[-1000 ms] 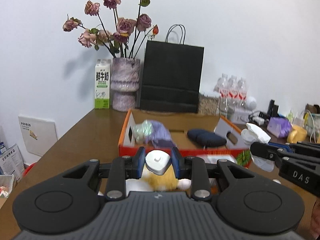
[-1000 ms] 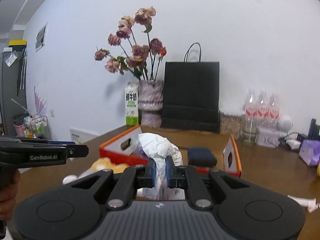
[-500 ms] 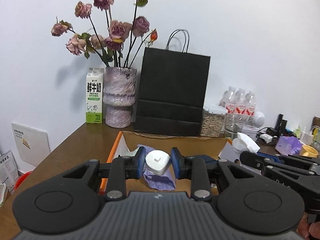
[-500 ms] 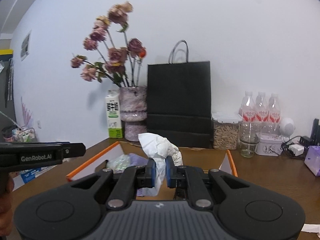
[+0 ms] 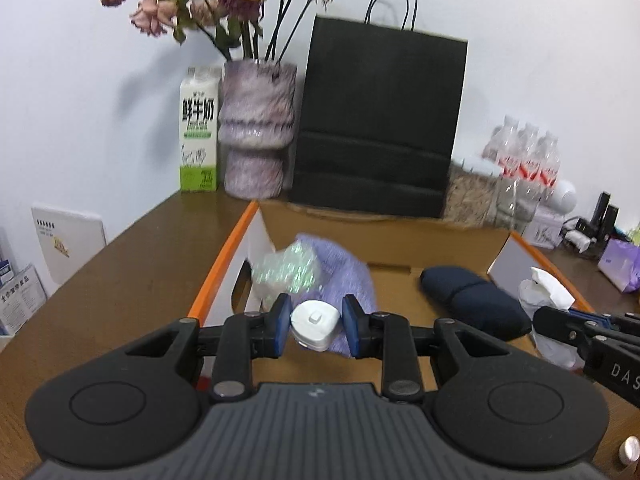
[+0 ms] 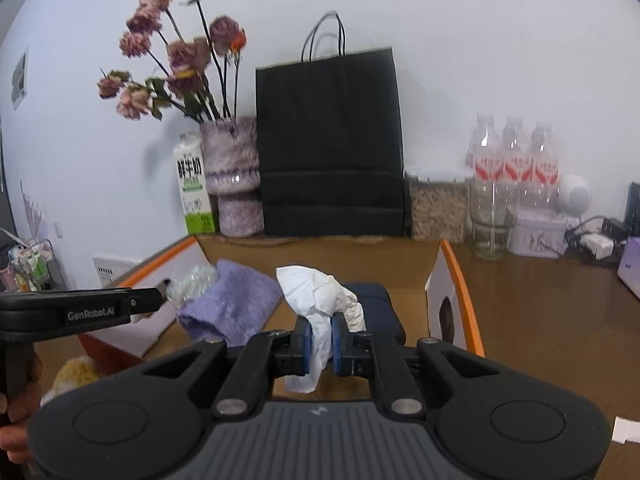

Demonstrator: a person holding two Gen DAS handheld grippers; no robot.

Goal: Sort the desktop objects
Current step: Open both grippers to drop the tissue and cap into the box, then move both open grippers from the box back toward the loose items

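Note:
My left gripper (image 5: 315,327) is shut on a small white plastic device (image 5: 314,325), held over the left part of an open cardboard box with orange edges (image 5: 224,264). My right gripper (image 6: 320,338) is shut on a crumpled white tissue (image 6: 320,294), held over the same box (image 6: 460,280). Inside the box lie a purple cloth (image 5: 344,268), a shiny clear plastic wad (image 5: 288,268) and a dark blue pouch (image 5: 468,296). The right gripper and its tissue (image 5: 544,292) show at the right edge of the left wrist view.
Behind the box stand a black paper bag (image 5: 380,128), a purple vase of dried roses (image 5: 256,136), a milk carton (image 5: 199,128), a jar of grain (image 6: 436,204) and several water bottles (image 6: 516,160). A yellow plush toy (image 6: 74,372) lies in front of the box's left end. The brown table (image 5: 120,272) extends left.
Both grippers have moved forward and a little down with their loads, from in front of the box to over its inside. The box contents now lie close below the fingers.

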